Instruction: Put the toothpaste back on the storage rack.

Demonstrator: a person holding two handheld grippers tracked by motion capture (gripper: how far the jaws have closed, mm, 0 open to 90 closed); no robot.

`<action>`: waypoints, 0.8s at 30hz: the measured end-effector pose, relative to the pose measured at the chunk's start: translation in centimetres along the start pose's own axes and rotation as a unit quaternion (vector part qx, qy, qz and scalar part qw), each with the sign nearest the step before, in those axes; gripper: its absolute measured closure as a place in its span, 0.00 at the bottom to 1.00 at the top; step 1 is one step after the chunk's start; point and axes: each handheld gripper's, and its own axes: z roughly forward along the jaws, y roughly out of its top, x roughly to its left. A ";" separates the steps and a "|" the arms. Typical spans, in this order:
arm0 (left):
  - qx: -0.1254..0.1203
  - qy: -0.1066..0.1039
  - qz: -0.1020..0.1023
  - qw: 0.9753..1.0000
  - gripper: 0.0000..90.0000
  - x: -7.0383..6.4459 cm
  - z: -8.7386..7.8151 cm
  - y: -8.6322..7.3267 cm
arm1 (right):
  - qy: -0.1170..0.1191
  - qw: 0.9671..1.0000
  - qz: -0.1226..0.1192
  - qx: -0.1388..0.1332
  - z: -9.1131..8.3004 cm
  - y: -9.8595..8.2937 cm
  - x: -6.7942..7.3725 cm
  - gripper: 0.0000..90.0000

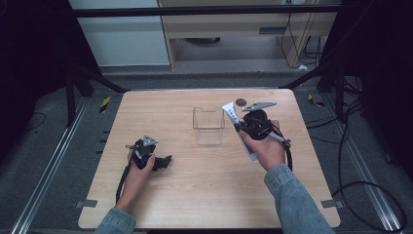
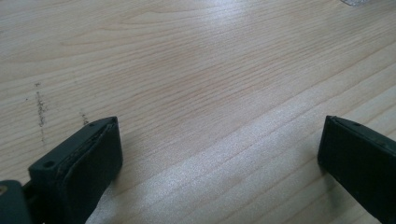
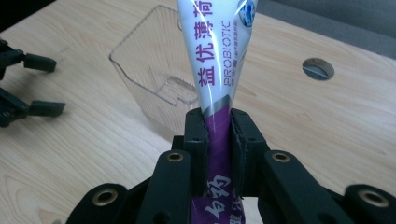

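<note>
Right gripper point(image 3: 218, 128) raised, clenched on toothpaste tube point(image 3: 215, 56), clear container point(image 1: 208, 125) at nine o'clock, left gripper point(image 1: 164, 162) low, jaws spread

We see the table point(image 1: 195, 195) evenly lit from above while the surroundings fall dark; glare streaks the wood in the left gripper view, whose near jaws blur.

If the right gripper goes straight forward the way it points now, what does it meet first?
Probably the clear plastic bin. The right gripper, shut on the toothpaste tube, aims at the bin's near right side. Depth is unclear, so it may pass just beside the bin, over bare table.
</note>
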 end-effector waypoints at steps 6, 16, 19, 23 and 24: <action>0.000 0.000 0.000 1.000 0.00 0.0 0.0 0.0 | 0.002 1.000 -0.002 -0.020 0.1 1.2 0.8 0.87; 0.000 0.000 0.001 1.000 0.00 0.0 0.0 0.0 | 0.005 0.999 -0.004 -0.045 0.1 2.7 1.5 0.87; 0.000 -0.001 0.000 1.000 0.00 0.0 0.0 0.0 | 0.004 0.999 -0.004 -0.049 0.3 3.2 1.6 0.87; 0.000 0.000 0.001 1.000 0.00 0.0 0.0 0.0 | 0.008 0.998 -0.002 -0.059 0.5 3.7 1.8 0.87; 0.000 -0.001 0.000 1.000 0.00 0.0 0.0 0.0 | 0.008 0.998 -0.001 -0.061 0.5 3.8 2.0 0.87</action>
